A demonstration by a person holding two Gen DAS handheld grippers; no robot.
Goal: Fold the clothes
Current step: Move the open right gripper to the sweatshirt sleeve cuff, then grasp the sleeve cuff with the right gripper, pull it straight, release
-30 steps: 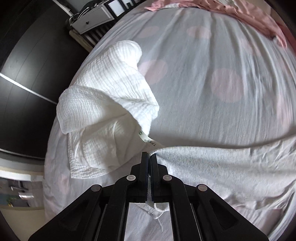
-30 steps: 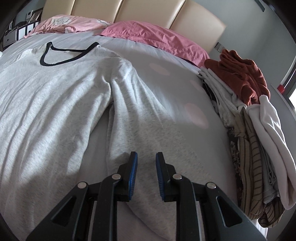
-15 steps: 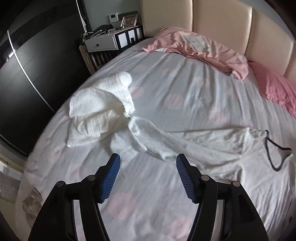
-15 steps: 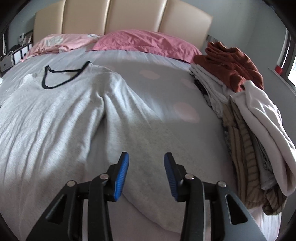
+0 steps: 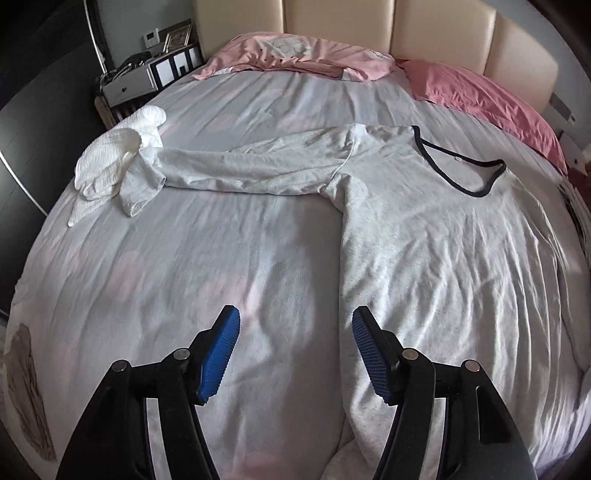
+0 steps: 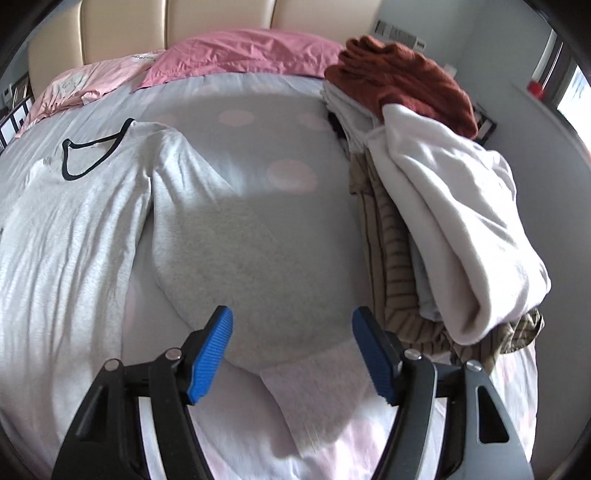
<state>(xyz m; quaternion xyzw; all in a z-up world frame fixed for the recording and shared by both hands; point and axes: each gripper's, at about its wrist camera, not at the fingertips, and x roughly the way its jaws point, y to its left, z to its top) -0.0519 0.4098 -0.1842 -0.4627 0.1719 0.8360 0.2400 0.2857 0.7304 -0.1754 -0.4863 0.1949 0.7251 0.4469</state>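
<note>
A grey long-sleeved top (image 5: pixel 443 236) with a dark-edged neckline (image 5: pixel 461 166) lies spread flat, front up, across the bed (image 5: pixel 184 258), on a pale sheet with faint pink dots. Its neck points toward the padded cream headboard (image 5: pixel 436 33), where two pink pillows (image 5: pixel 480 99) sit.

One sleeve (image 5: pixel 251 166) stretches straight out sideways toward the bed's edge, and its cuff touches a crumpled white crinkled cloth (image 5: pixel 110 162) lying there. The other sleeve (image 6: pixel 221 240) runs down alongside the body of the top, with its pale cuff (image 6: pixel 317 391) below the right gripper (image 6: pixel 291 350).

The left gripper (image 5: pixel 293 350) hangs over the sheet beside the hem edge of the top. Its blue fingers (image 5: pixel 218 354) stand spread apart, with nothing between them and nothing pressed. The right gripper's jaws are opening; its blue fingers (image 6: pixel 210 354) sit wide on either side of the sleeve end, which lies loose on the bed under them and is not pinched.

To the far side of that sleeve, along the bed's edge, is a heap of other clothes (image 6: pixel 443 221): a white fleecy piece on top, a rust-red knit behind it, and striped tan fabric beneath. A small bedside unit (image 5: pixel 147 77) with framed pictures stands by the headboard corner near the dark wardrobe.
</note>
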